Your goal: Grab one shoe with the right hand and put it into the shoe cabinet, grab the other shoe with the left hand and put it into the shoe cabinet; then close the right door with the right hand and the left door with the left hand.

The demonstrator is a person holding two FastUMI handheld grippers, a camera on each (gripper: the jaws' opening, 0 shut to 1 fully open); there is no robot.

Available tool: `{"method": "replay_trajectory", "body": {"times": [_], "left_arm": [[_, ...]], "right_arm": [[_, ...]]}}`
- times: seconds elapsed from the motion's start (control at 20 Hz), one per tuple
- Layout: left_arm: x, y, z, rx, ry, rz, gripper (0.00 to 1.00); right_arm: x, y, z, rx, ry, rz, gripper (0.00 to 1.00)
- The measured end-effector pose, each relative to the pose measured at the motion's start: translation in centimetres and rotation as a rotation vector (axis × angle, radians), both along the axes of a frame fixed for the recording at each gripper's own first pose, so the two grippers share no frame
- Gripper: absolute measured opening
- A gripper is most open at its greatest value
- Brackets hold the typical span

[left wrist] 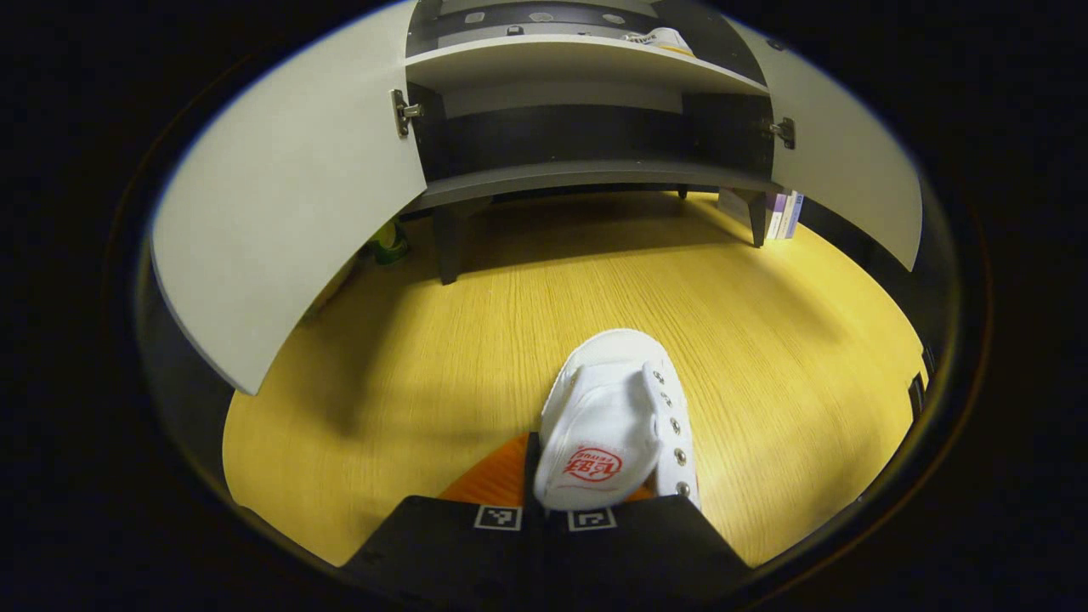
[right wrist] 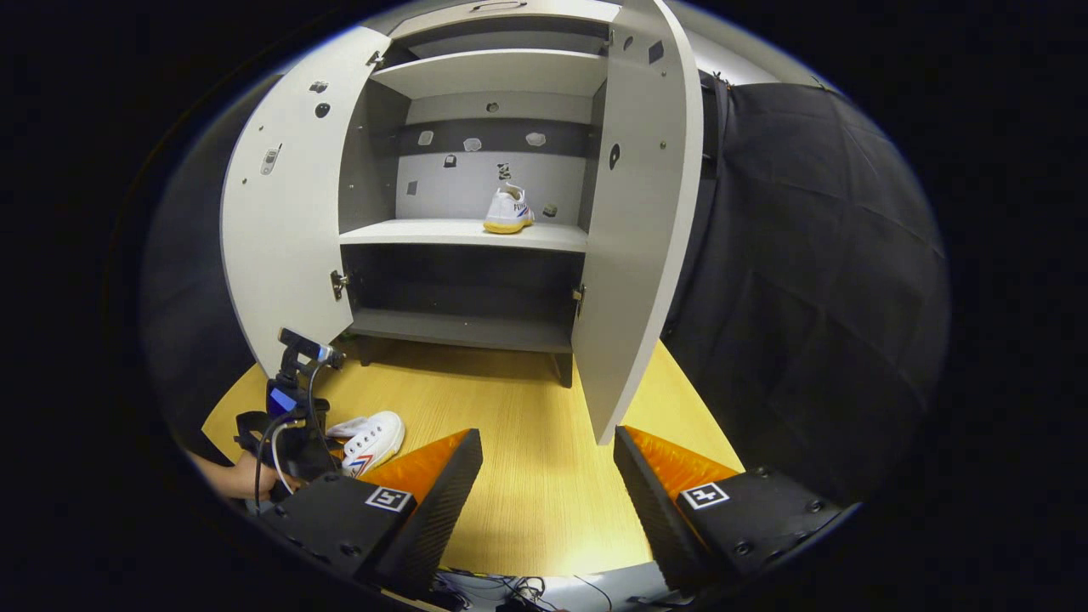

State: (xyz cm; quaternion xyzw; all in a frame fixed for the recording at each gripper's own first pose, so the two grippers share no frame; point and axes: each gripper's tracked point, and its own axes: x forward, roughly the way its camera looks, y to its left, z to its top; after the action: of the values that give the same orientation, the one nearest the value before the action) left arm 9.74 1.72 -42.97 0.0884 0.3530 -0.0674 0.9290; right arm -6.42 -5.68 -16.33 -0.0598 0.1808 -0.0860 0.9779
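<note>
From my left gripper [left wrist: 557, 510] I see the white canvas shoe [left wrist: 616, 421] right at the fingers, toe pointing toward the shoe cabinet [left wrist: 586, 174]; the shoe's heel end sits between the two black finger blocks, but I cannot tell whether both fingers actually press on it. The shoe lies on the yellow wood-grain floor [left wrist: 408, 374], well in front of the cabinet. Both grey doors stand wide open, the left door [left wrist: 289, 195] and the right door [left wrist: 841, 170] swung out to either side, with the middle shelf [left wrist: 578, 64] and the bottom shelf [left wrist: 586, 174] exposed. The second shoe [left wrist: 663, 38] already rests on the middle shelf, toward its right end. From my right gripper [right wrist: 548, 476] the jaws are spread apart and hold nothing, the orange-faced fingers [right wrist: 425, 467] framing bare floor. That view shows the shelved shoe [right wrist: 508, 211] upright against the cabinet's back panel, and the other shoe [right wrist: 370, 440] on the floor at lower left, touching the far gripper [right wrist: 293, 416], which a hand [right wrist: 242, 478] holds. A few slim books [left wrist: 784, 214] stand beside the cabinet's right leg
</note>
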Motion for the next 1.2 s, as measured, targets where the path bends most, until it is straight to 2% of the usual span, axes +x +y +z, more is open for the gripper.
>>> {"method": "replay_trajectory", "body": {"times": [0.35,0.55,0.8,1.2], "left_arm": [[-0.5,0.0,2.5,-0.007,-0.009,0.0,0.05],[-0.4,-0.4,6.1,-0.019,-0.021,0.006,0.05],[1.2,-1.5,13.4,-0.016,-0.072,0.004,0.05],[7.0,-4.4,27.7,-0.078,-0.195,0.085,0.05]], "right_arm": [[0.0,2.9,1.0,-0.009,-0.025,-0.016,0.98],[0.1,4.0,2.1,-0.003,-0.055,-0.015,0.98],[1.3,2.9,4.3,0.005,-0.111,0.021,0.98],[3.6,1.0,4.7,0.046,-0.126,0.153,0.98]]}}
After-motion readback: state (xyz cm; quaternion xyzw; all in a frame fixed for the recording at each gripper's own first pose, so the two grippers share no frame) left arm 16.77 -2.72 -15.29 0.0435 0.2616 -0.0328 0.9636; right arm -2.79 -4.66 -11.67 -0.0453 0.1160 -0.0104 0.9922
